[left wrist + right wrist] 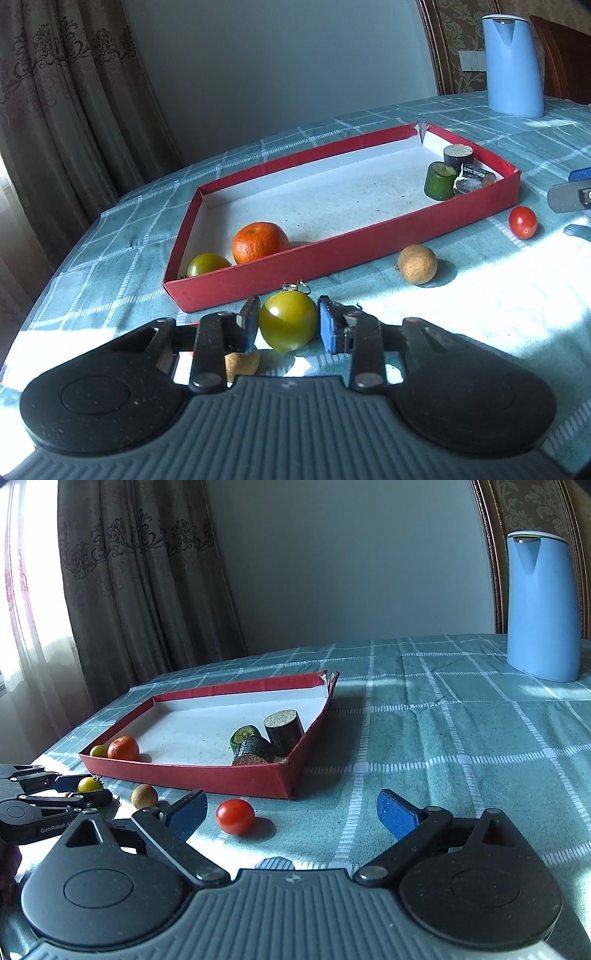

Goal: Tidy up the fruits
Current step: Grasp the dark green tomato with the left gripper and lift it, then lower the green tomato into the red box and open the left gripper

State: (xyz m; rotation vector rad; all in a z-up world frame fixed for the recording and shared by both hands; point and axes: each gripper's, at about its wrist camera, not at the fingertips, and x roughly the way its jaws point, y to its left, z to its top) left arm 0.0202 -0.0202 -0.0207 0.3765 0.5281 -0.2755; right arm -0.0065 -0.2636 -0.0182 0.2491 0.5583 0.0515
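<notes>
Left gripper: blue pads clenched on a round green-yellow tomato, one pad on each flank, stalk end turned away toward the tray. Contact looks complete on both sides in the left wrist view. The tomato sits low over the checked teal tablecloth, just outside the near wall of the shallow red cardboard tray. Grip across the widest part is sensible: smooth, glossy skin, so a hold off centre would likely squirt it out.

Right gripper: released, jaws spread wide, nothing between them. A small glossy red cherry tomato lies on the cloth just ahead of its left pad, near the tray's near right corner. Judged to be waiting its turn.

Beneath the left gripper, a rough tan fruit is partly hidden. A second round tan, matt-skinned fruit rests on the cloth beside the tray's near wall, between the two grippers.

Tray contents seem sorted by kind: orange mandarin and another green-yellow tomato in the near left corner; three cut cylinder pieces, one green and two dark, grouped at the right end. Held tomato presumably goes to the left corner group.

Pale blue plastic kettle stands at the table's far edge, well apart.
</notes>
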